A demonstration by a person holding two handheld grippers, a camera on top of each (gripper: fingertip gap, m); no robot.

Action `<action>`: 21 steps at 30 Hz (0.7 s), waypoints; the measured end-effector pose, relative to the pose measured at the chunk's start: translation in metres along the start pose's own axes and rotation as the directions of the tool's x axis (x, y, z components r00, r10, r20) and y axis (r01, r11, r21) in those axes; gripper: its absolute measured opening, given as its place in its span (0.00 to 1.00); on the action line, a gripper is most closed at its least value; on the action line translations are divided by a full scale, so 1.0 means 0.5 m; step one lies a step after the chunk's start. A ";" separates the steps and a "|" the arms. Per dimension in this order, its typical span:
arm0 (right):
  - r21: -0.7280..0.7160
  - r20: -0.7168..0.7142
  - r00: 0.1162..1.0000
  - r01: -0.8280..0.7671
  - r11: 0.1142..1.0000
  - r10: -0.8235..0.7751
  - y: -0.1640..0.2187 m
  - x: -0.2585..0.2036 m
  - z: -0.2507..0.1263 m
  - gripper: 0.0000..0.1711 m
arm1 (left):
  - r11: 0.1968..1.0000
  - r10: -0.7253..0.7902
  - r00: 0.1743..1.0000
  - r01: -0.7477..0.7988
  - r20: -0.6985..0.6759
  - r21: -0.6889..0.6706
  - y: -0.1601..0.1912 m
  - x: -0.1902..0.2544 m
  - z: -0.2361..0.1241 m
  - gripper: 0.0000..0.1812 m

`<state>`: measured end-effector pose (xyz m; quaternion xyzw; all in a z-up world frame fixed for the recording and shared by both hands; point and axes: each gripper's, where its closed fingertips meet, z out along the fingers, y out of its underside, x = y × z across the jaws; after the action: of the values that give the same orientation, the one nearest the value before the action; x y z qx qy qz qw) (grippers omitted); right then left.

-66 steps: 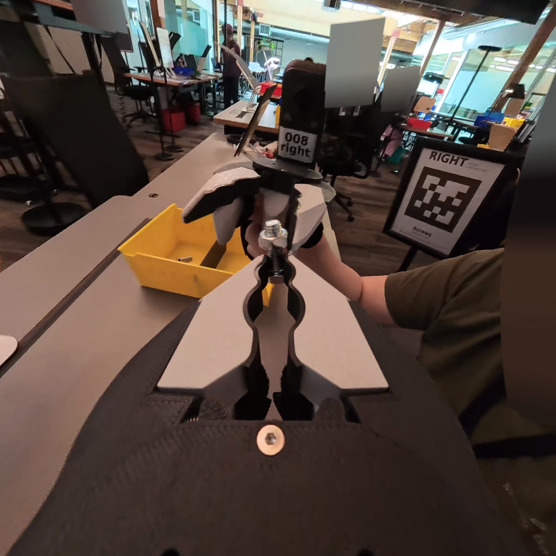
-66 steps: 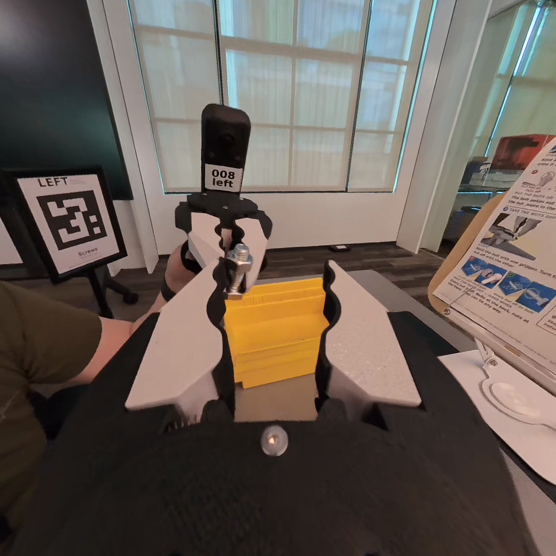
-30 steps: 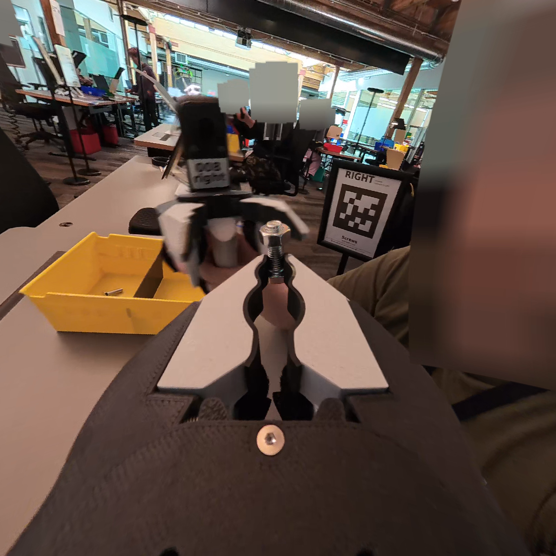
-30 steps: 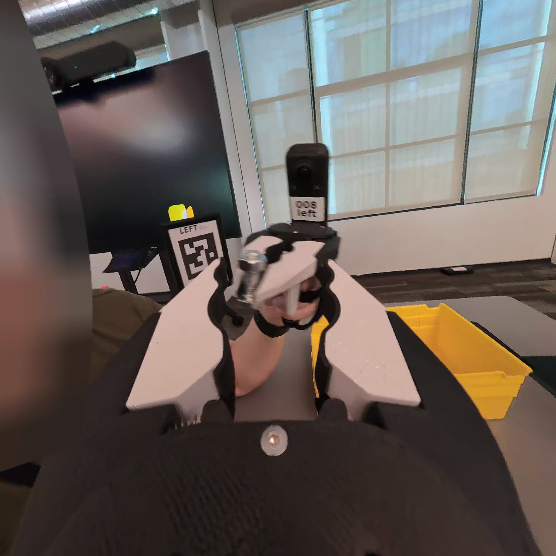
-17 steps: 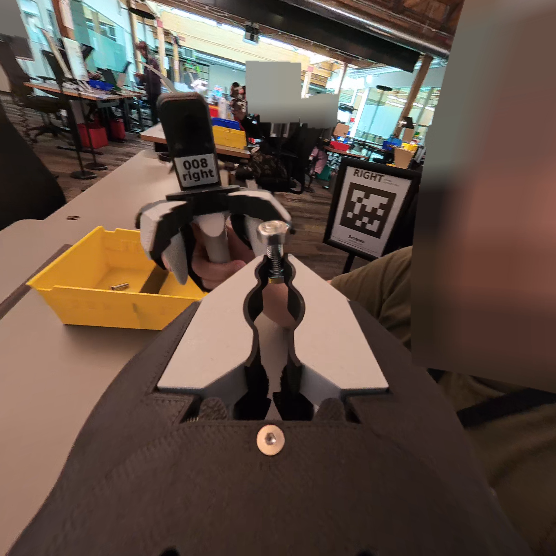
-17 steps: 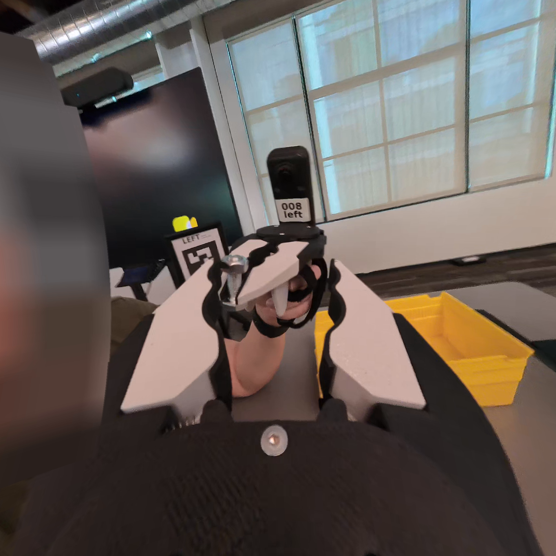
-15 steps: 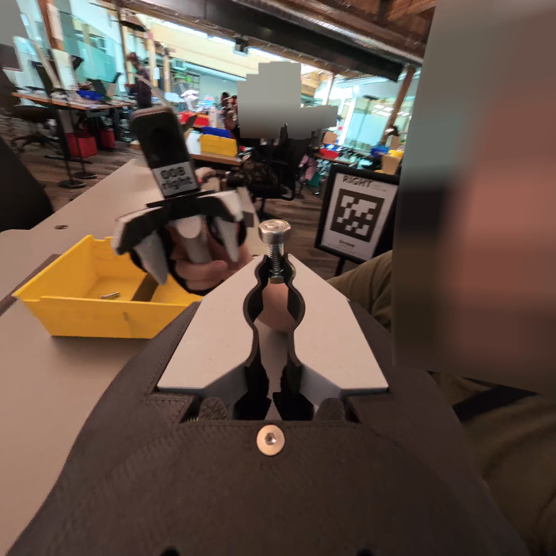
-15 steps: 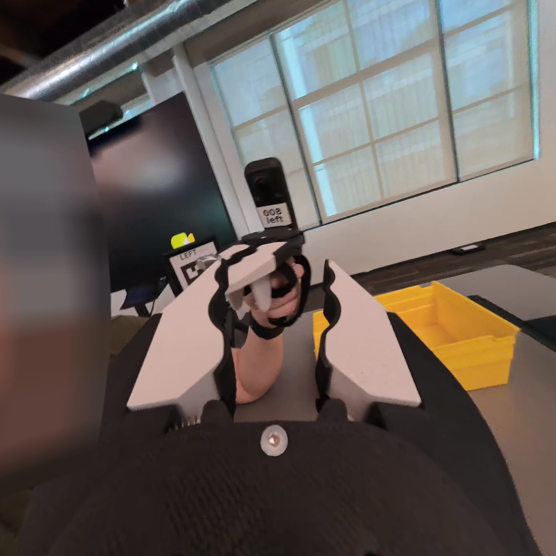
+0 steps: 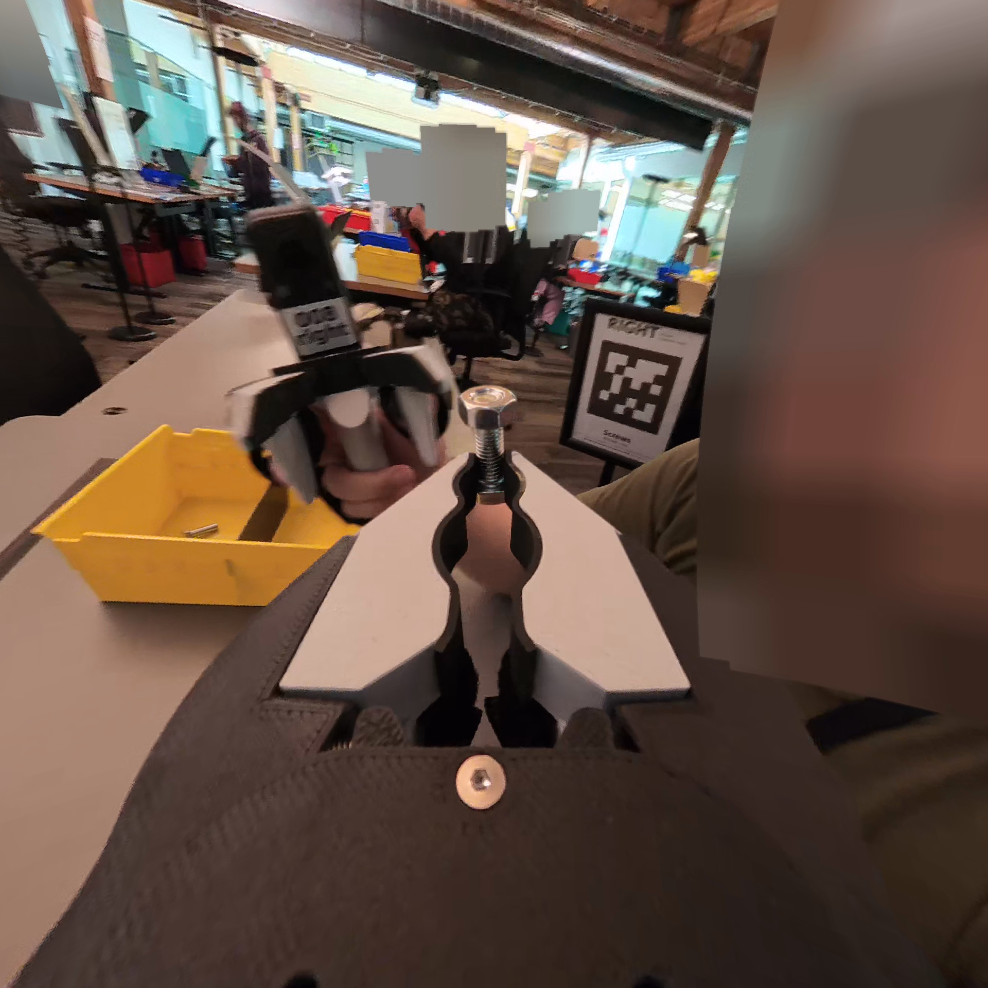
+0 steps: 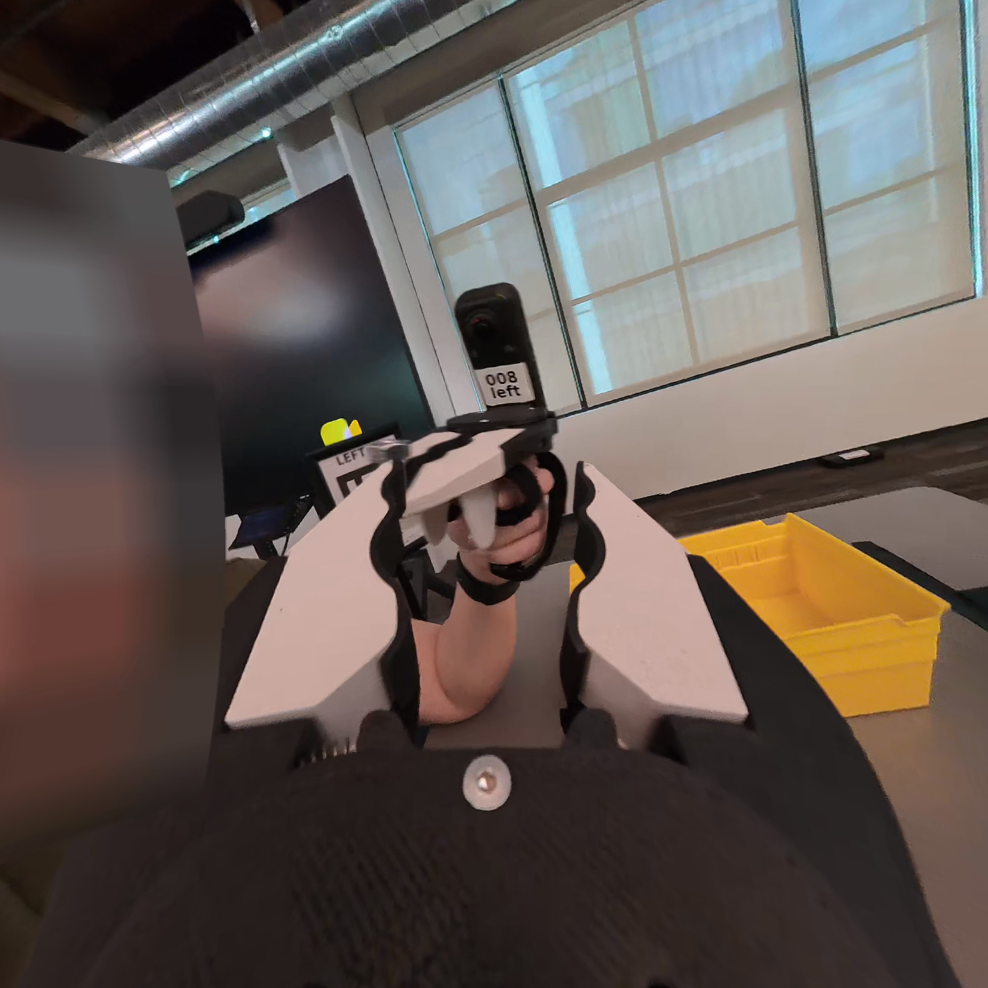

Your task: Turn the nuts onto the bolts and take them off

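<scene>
Since approx 2 s ago, right gripper [image 9: 347, 460] is pulling away from the bolt [image 9: 487, 427] and drifting over toward the yellow bin [image 9: 160, 561]; the nut that was sitting near the bolt's top isn't showing on the thread now, and I can't tell where it went.

Going left to right in the left wrist view: yellow bin is sitting on the grey counter [image 9: 80, 695], w/ a small metal piece [image 9: 201, 531] lying on its floor beside a divider. Above and just right of the bin, right gripper is hanging in the air, blurred, a hand [image 9: 369, 481] wrapped round its handle; its jaws are standing apart w/ nothing visible between them. Next, left gripper [image 9: 489, 470] is holding the bolt upright, jaws clamped on the lower thread, hex head on top. Behind that, a framed marker sign [image 9: 636, 385] is standing on the floor.

Right wrist view, same order: left gripper [image 10: 398, 465] is showing side-on beyond the near fingers, bolt head [image 10: 389, 450] just peeking out at its tip. Right gripper's [image 10: 484, 484] own jaws are staying wide apart, empty. Yellow bin [image 10: 855, 641] is sitting far right on the counter.
</scene>
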<state>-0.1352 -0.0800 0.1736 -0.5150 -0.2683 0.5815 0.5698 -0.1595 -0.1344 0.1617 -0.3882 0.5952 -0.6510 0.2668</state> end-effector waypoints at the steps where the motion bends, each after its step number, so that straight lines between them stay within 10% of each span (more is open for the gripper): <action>1: -0.007 0.010 0.999 0.031 0.999 -0.031 -0.001 -0.017 0.005 0.36 | 1.000 0.019 0.999 -0.019 0.038 -0.010 0.002 -0.009 0.000 0.04; 11: -0.104 -0.282 0.832 0.468 0.878 -0.477 -0.009 -0.020 0.026 0.31 | 0.948 0.317 0.850 -0.269 0.420 -0.171 0.004 -0.069 -0.003 0.04; 21: -0.069 -0.198 0.915 0.345 0.936 -0.352 -0.026 -0.025 -0.008 0.32 | 0.965 0.262 0.878 -0.233 0.400 -0.120 -0.003 -0.072 -0.011 0.04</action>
<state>-0.1290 -0.0902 0.1876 -0.5259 -0.3046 0.4093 0.6805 -0.1436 -0.1018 0.1566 -0.4464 0.5918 -0.4943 0.4540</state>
